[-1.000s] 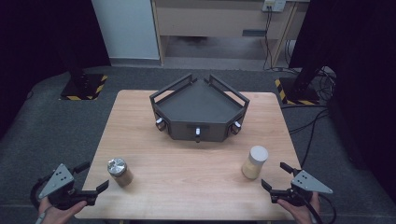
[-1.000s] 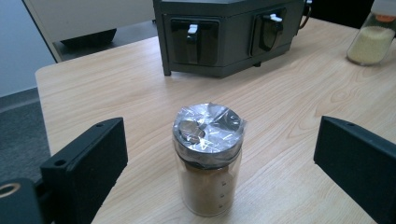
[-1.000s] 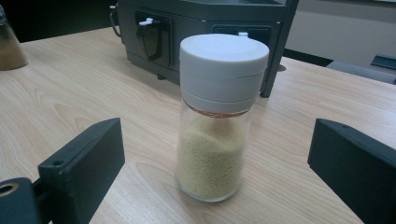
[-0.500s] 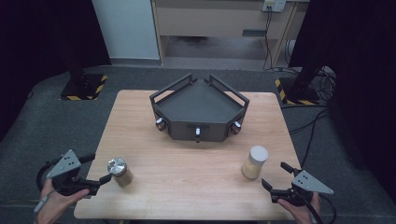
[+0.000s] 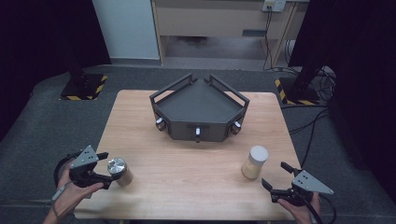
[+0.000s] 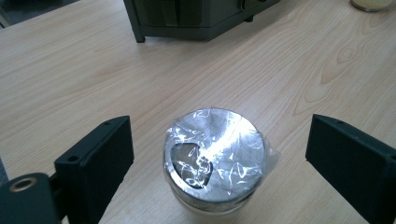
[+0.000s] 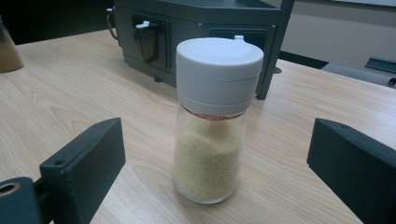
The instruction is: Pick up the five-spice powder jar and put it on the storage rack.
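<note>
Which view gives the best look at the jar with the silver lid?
The left gripper view: the silver-lidded jar stands close between the open jaws, its plastic-wrapped lid sharp. The high view shows it small beside the left gripper. The right gripper view catches just a brown sliver at its left edge.

Silver-lidded jar (image 5: 119,171), white-capped yellow-filled jar (image 5: 254,162)

In the left gripper view, the silver-capped jar (image 6: 215,158) is cut off at the bottom edge, its contents hidden beneath the foil-wrapped cap. Another jar (image 6: 372,3) is clipped at the upper right corner.
</note>
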### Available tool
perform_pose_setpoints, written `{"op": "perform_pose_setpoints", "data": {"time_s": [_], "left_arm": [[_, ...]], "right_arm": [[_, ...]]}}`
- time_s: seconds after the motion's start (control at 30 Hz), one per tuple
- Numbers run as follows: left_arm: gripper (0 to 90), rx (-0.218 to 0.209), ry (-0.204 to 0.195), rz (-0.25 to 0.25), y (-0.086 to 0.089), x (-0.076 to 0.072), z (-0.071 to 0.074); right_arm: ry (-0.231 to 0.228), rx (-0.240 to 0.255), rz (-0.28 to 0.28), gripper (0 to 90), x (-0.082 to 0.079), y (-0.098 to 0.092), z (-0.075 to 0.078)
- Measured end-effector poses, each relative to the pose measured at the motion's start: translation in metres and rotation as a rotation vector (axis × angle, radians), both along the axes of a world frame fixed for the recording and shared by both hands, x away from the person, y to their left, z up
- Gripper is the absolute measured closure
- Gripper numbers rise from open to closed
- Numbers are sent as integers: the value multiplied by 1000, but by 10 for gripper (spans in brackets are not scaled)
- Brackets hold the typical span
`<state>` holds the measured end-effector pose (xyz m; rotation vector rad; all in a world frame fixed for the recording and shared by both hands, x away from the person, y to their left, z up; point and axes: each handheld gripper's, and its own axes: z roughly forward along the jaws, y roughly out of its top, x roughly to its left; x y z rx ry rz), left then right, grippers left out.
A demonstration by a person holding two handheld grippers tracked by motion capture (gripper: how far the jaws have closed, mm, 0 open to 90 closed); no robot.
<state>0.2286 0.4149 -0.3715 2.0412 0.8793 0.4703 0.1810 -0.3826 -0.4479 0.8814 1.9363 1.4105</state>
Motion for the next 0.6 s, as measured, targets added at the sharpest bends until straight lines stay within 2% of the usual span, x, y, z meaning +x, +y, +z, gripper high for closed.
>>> {"op": "perform_pose_setpoints", "data": {"time_s": [0.17, 0.3, 0.4, 0.53, 0.6], "left_arm": [[115, 9, 15, -13, -1, 8, -8], [157, -5, 5, -11, 2, 9, -16], [220, -19, -8, -17, 4, 9, -20], [258, -20, -18, -26, 3, 9, -24], [318, -11, -29, -34, 2, 8, -25]], "right_arm": [[-2, -1, -2, 50, 0, 0, 0], [0, -1, -3, 51, 0, 0, 0], [0, -1, -3, 51, 0, 0, 0], [0, 0, -4, 52, 0, 0, 0], [-1, 0, -5, 52, -1, 0, 0]]}}
